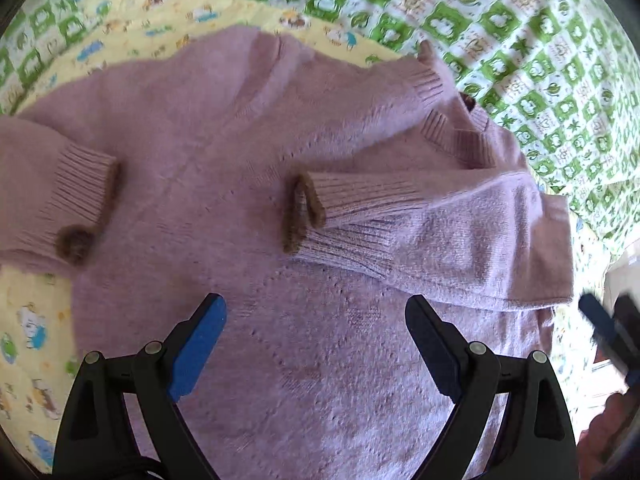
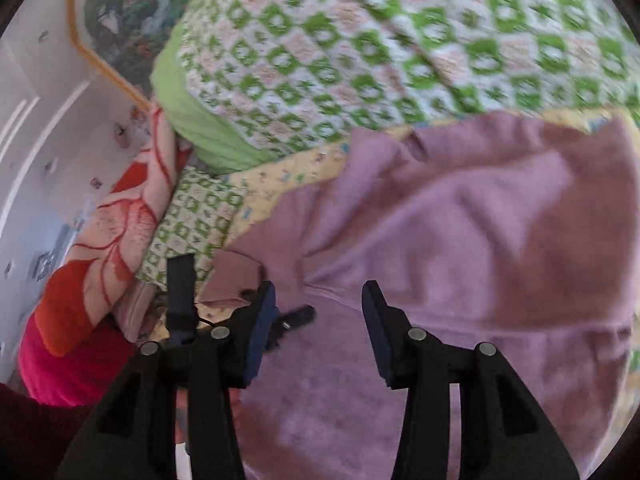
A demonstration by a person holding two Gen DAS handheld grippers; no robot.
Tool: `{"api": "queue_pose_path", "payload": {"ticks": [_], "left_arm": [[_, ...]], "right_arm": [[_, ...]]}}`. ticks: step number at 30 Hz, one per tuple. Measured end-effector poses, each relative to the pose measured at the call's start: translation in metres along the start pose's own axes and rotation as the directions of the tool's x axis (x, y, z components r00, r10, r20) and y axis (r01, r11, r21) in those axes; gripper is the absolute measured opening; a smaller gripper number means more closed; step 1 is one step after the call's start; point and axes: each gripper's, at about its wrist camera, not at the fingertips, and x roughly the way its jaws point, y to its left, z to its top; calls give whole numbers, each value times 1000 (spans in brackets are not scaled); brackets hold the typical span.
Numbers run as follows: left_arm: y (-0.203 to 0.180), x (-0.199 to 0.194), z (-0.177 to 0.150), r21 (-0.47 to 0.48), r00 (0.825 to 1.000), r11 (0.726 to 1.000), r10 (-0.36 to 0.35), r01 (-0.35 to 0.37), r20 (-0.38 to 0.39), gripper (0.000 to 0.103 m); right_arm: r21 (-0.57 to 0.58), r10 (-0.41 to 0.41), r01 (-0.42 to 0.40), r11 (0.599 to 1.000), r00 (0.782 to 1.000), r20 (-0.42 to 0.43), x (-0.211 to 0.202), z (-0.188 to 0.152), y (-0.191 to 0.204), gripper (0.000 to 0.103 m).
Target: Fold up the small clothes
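Lilac knit fills both views: a small fuzzy sweater (image 1: 280, 152) lies flat on a yellow cartoon-print sheet (image 1: 132, 28), which is spread over a green-and-white patterned quilt (image 1: 520, 40). In the left wrist view one sleeve (image 1: 420, 216) is folded across the body, its ribbed cuff (image 1: 344, 196) edged in brown fuzzy trim and resting near the middle of the garment. The other cuff (image 1: 76, 196), also brown-trimmed and carrying a small brown pompom, lies at the sweater's left edge. Part of the ribbed collar shows towards the upper right.

The left gripper (image 1: 316, 340) hangs over the lower body of the sweater with its jaws spread wide and nothing between them; its blue pads touch no fabric. The right gripper (image 2: 318, 332) appears as a blur at the right edge of the left view. In its own view it is over the sweater, jaws partly apart and empty, with only knit beneath the gap. The left gripper's dark tip shows at its left.

Beyond the bed, the right view shows a red-and-pink floral blanket (image 2: 100, 248) and a framed picture (image 2: 132, 8) on the wall.
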Motion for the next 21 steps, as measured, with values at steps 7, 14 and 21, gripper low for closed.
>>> {"api": "queue_pose_path", "payload": {"ticks": [7, 14, 21], "left_arm": [[-10, 28, 30, -7, 1000, 1000, 24, -24, 17, 79], [-24, -11, 55, -21, 984, 987, -160, 162, 82, 7], [16, -58, 49, 18, 990, 998, -59, 57, 130, 7]], "right_arm": [[163, -99, 90, 983, 994, 45, -39, -25, -54, 46], [231, -153, 133, 964, 985, 73, -54, -31, -76, 46], [244, -228, 193, 950, 966, 124, -74, -23, -90, 46]]}}
